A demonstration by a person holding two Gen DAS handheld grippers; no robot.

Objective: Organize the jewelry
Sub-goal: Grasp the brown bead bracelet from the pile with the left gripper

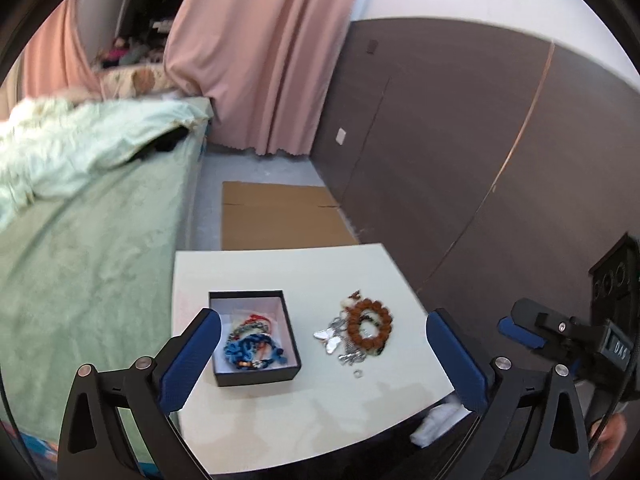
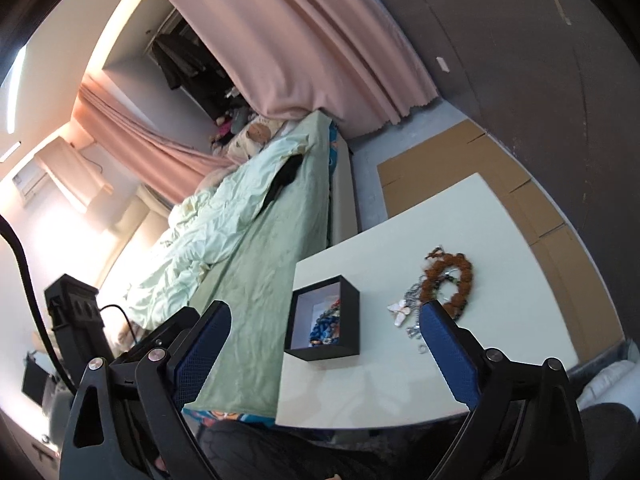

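Observation:
A black box [image 1: 256, 376] with a white lining stands on the white table [image 1: 304, 424] and holds blue and red braided bracelets [image 1: 250, 346]. To its right lies a loose pile: a brown bead bracelet [image 1: 370, 326], silver butterfly charms [image 1: 330, 340] and a small ring [image 1: 357, 374]. My left gripper [image 1: 324, 356] is open and empty above the table's near side. My right gripper [image 2: 326, 354] is open and empty; it also shows at the right edge of the left wrist view [image 1: 520, 330]. The right wrist view shows the box [image 2: 326, 350], the bead bracelet [image 2: 450, 276] and the charms [image 2: 400, 312].
A bed with green bedding [image 1: 80, 248] runs along the table's left side. Flat cardboard [image 1: 280, 216] lies on the floor beyond the table. A dark panelled wall [image 1: 460, 140] is to the right. Pink curtains [image 1: 256, 60] hang at the back.

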